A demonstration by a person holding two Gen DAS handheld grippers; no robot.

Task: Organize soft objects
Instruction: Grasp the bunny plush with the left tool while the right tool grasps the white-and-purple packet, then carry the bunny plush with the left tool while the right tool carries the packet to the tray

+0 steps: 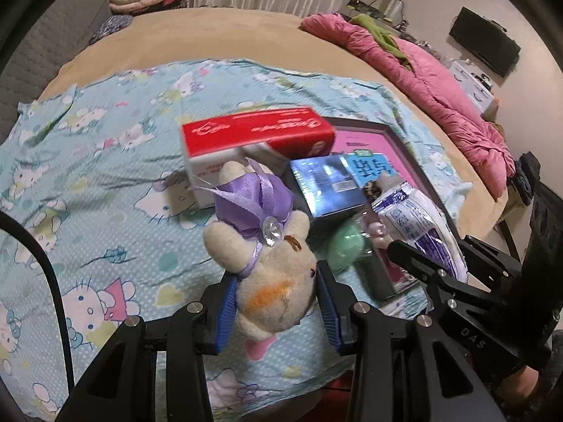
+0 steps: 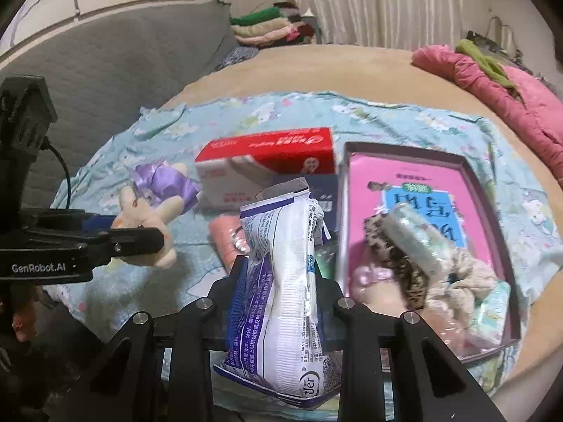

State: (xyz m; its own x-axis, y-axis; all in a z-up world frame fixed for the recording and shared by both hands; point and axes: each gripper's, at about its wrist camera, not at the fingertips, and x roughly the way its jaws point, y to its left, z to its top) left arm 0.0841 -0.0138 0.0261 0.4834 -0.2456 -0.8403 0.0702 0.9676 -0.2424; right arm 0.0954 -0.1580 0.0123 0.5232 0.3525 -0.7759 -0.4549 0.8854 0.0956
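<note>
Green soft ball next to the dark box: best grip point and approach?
Take the green ball across its round middle, from above. It lies low on the sheet, hemmed by the dark box behind and the tray to one side, so a side approach looks blocked. Both grippers are full: plush, packet.

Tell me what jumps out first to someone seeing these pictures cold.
Two held things grab the eye: a beige plush rabbit in a purple dress, clamped in the left gripper, and a crinkled white-and-purple tissue pack pinched in the right gripper. Behind them, on the cartoon-cat sheet, a red-and-white box lies left of a dark tray holding a pink book and soft items.
</note>
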